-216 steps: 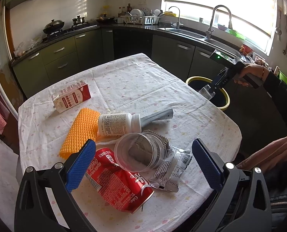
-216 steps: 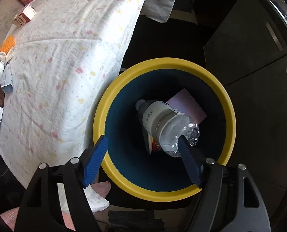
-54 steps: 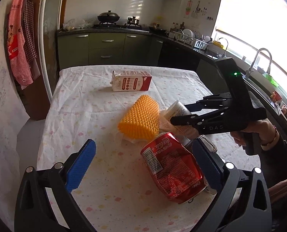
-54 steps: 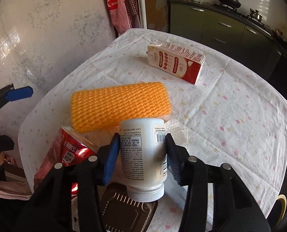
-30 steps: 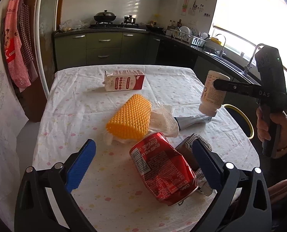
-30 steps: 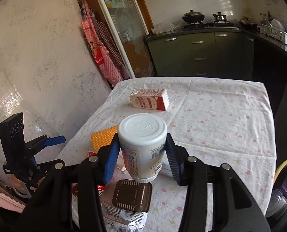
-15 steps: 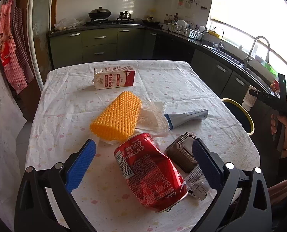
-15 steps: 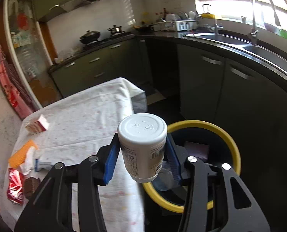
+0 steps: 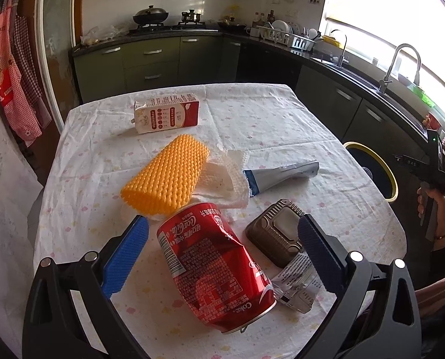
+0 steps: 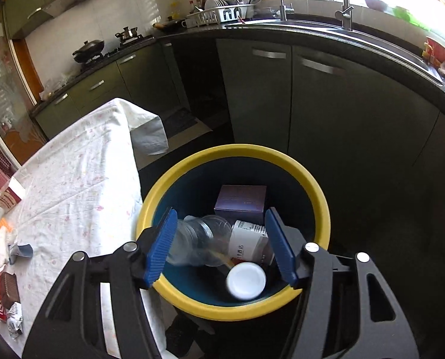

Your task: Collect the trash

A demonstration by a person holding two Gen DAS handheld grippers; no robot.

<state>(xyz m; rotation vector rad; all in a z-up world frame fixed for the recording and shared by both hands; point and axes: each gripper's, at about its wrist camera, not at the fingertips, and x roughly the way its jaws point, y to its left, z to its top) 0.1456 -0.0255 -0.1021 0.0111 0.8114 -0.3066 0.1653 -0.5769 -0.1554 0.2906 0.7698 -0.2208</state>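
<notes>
Tongs on both sides gape empty: right tongs [image 10: 221, 245] over bin [image 10: 315, 203], left tongs [image 9: 219, 252] astride can [image 9: 213, 264].

Both handheld tools share one build. The left gripper [image 9: 219, 254] has a matte black plastic frame with triangular cut-outs, silver round screw heads along its arms, and two blue ribbed fingers [image 9: 125, 258]. The right gripper [image 10: 221, 248] shows the same black linkage, silver screws and blue ridged pads [image 10: 161, 246]. Seen from the left wrist view, its black body [image 9: 430, 164] carries white "DAS" lettering and a small green light. The right hand [image 9: 426, 197] has bare skin, a thin gold bracelet at the wrist and a dark sleeve above it.
</notes>
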